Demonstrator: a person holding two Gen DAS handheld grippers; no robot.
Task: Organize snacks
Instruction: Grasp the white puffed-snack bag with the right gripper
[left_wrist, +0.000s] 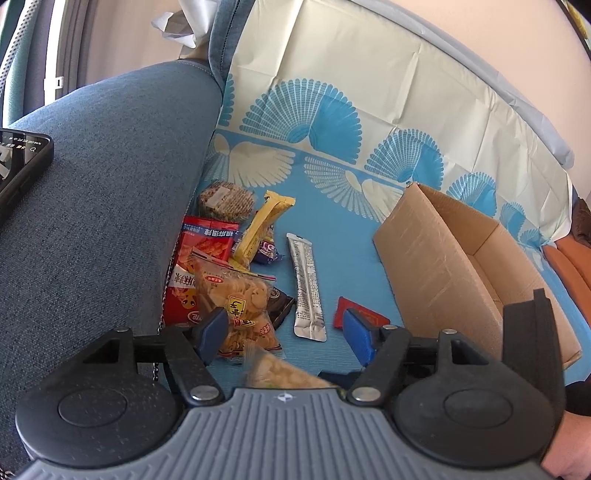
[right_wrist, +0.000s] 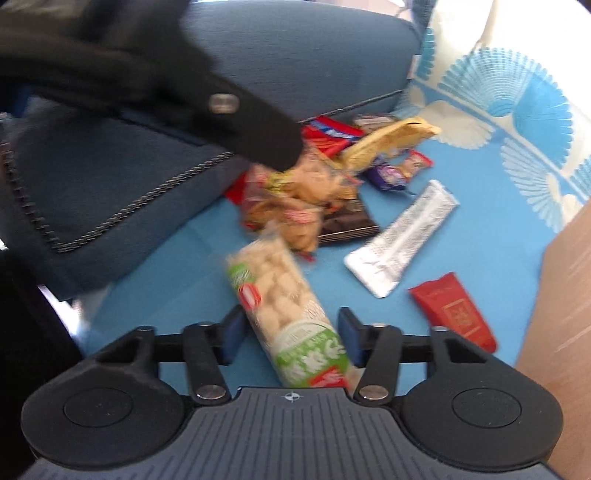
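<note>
1. Left gripper (left_wrist: 282, 332): jaws apart, nothing clamped; it hangs over the blue patterned cloth (left_wrist: 332, 266), with its left pad in front of the clear bag of crackers (left_wrist: 240, 302).
2. Right gripper (right_wrist: 291, 334): jaws part-closed around the green-and-white packet of puffed snacks (right_wrist: 291, 314); the right pad touches the wrapper, while a gap shows at the left pad.
3. Snack pile, against the blue sofa cushion (left_wrist: 103, 206): red packet (left_wrist: 207, 240), yellow wrapper (left_wrist: 264, 225), purple sweet (left_wrist: 269, 253), round cake (left_wrist: 227, 199), dark wrapper (left_wrist: 280, 304).
4. Silver sachet (left_wrist: 308, 291): flat on the cloth, apart from the pile.
5. Small red pouch (right_wrist: 456, 312): between the sachet and the box.
6. Cardboard box (left_wrist: 461, 258): open, at the right.
7. Phone (left_wrist: 22, 162): on the sofa arm.
</note>
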